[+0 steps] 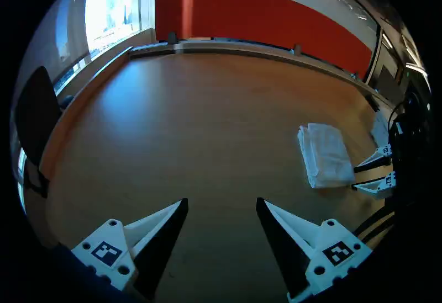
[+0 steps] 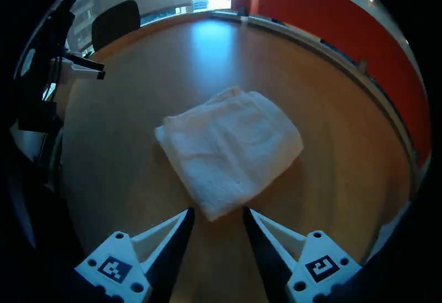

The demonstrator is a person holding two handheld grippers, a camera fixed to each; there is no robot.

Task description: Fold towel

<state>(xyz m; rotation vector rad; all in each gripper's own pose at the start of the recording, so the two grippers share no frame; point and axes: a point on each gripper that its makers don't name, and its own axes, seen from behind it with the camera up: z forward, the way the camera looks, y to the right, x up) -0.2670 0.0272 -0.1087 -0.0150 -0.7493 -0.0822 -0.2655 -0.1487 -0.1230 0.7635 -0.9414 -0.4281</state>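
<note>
Wood table (image 1: 193, 126) takes up most of both views, with a red partition (image 1: 265, 21) along its far edge and a dark chair (image 1: 34, 115) at one side.

The towel (image 2: 232, 148) lies flat on the table as a thick white pad, apparently several layers already doubled over. From it everything else can be placed. The partition is well beyond it and the chair is well off to its side.

The right gripper (image 2: 218, 212) sits right at the towel's nearest corner. That corner points in between the two fingertips. The fingers are spread moderately and hold nothing, and whether they touch the cloth cannot be told.

In the right gripper view the towel sits cornerwise, its longer side running up and away to the right. A straight reach meets a corner, not an edge.

The left gripper (image 1: 221, 202) is well apart from the towel, which lies off to its right. Its fingers are spread wide over bare wood and hold nothing.

The right hand is much the nearer, so any further fold would most likely start there, pinching that corner or the edge beside it. The left would first have to cross to the towel.
</note>
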